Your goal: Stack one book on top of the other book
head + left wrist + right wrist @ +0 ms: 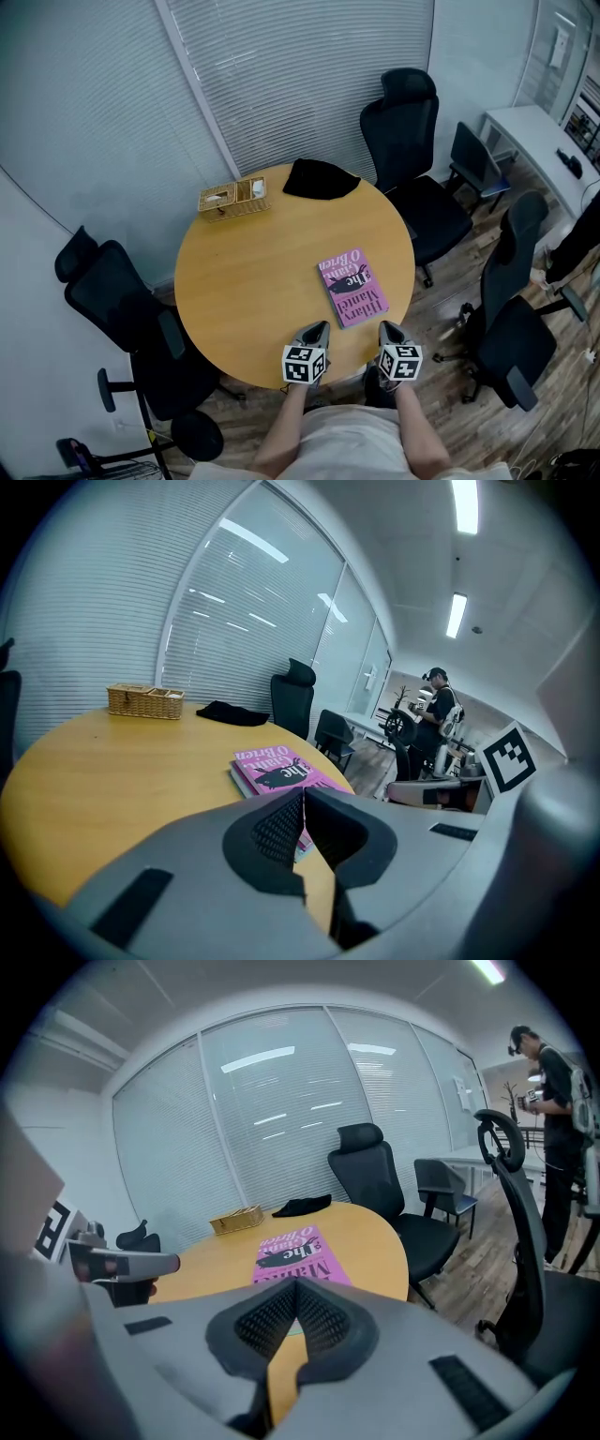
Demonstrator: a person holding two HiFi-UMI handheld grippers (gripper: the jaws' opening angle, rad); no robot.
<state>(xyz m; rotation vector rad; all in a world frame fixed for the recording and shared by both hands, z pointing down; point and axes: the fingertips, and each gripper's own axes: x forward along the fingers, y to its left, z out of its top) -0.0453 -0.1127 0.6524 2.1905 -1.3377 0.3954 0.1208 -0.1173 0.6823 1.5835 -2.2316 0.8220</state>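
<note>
Ringing the round table [253, 281] are black office chairs [412, 122]. A wicker basket [234, 198] and a black cloth [320, 178] sit at its far edge, well apart from the pink book [352, 286]. The book lies flat near the right edge, a grey edge showing beneath its cover. The left gripper [317, 328] and right gripper [388, 328] hover at the near edge, jaws clenched on nothing.

Head view was taken from above, steeply down, w/ the whole round table [253, 281] & chairs [412, 141] in frame. Left gripper view was set low at the near edge, aimed across twd the blinds [94, 621]; right gripper view likewise, further right. Pink book [352, 287] & basket [234, 199] were shared by all three.
</note>
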